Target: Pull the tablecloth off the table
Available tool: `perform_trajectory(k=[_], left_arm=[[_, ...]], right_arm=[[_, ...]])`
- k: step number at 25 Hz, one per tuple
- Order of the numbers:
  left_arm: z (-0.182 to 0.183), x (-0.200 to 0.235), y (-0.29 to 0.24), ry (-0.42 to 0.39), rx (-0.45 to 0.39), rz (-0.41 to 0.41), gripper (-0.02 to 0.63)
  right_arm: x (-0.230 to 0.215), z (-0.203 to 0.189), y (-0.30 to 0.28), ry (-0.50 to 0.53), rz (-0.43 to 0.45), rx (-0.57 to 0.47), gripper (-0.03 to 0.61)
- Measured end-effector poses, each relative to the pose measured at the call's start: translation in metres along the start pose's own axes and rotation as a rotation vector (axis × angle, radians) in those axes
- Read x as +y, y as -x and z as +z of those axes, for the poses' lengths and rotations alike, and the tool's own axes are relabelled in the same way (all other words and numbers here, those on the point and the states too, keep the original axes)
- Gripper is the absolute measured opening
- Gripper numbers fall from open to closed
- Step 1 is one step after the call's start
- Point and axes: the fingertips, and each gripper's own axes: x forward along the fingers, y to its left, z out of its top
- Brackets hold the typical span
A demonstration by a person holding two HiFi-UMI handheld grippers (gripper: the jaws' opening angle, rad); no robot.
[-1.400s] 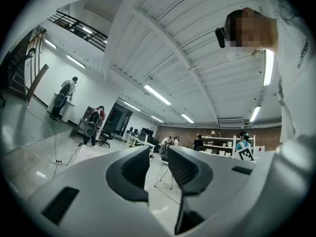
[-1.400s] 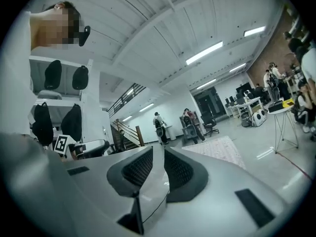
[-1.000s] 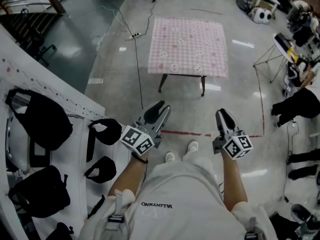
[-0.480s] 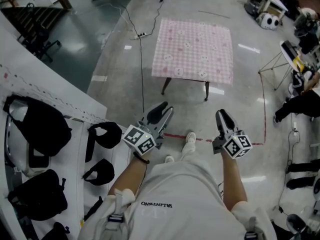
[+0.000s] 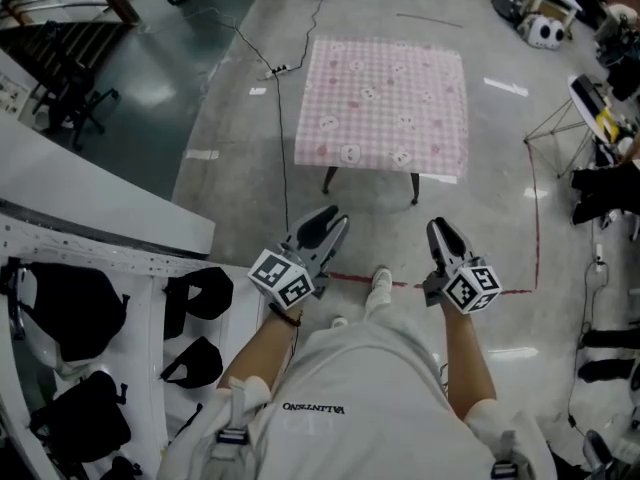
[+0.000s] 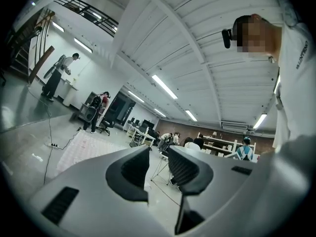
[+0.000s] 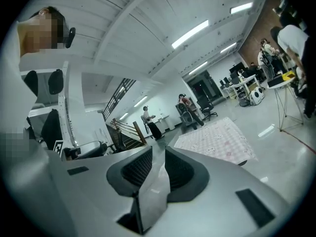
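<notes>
Head view looks down on a person in a white shirt who holds a tool in each hand. The left gripper and the right gripper both point forward, side by side, out in front of the person's body. Each one has a cube with black and white squares on its back end.

The tablecloth is pink with small checks and little pictures on it. It lies flat over a small table and hangs a bit over the edges. Only the dark table legs show under it. The table stands straight ahead of both grippers and well apart from them. Bare grey floor lies between.

A thin red line runs across the floor just under the gripper tips. One white shoe sits near that line, between the two grippers. A dark cable runs over the floor ahead of the left gripper, beside the table. White shelves with black bags stand off to the left gripper's side.

In the left gripper view, the jaws stand a little apart with nothing between them. The right gripper view shows the same thing: a narrow gap, and nothing held. The pink cloth shows far off past the jaws there.
</notes>
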Motion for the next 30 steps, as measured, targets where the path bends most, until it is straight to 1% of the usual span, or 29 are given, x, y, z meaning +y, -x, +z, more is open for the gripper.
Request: perform_trajectory(k=[7,12,14,17,24,28,30], left_arm=[[-0.023,0.028,-0.055,0.055,0.045,0.023,0.103],[-0.043,0.046,-0.09,0.116,0.073,0.058,0.103],[-0.051,0.053,-0.102,0.142,0.081,0.078,0.103],[-0.063,0.062,-0.115,0.16,0.096,0.11,0.103],[-0.087,0.086,-0.143,0.193,0.112,0.139,0.103],[-0.11,0.105,-0.147,0.23,0.126,0.157,0.103],[-0.125,0.118,-0.148,0.254,0.142,0.166,0.103]], right_arm=[[-0.052,-0.003,-0.042,-0.1,0.028,0.043,0.092],[-0.099,-0.005,-0.072,-0.222,0.048,0.07,0.095],[-0.118,-0.011,-0.084,-0.279,0.05,0.082,0.098],[-0.144,-0.024,-0.098,-0.362,0.046,0.106,0.101],[-0.175,-0.044,-0.12,-0.445,0.049,0.128,0.103],[-0.188,-0.059,-0.131,-0.502,0.036,0.125,0.107],[-0.194,-0.065,-0.138,-0.51,0.021,0.132,0.109]])
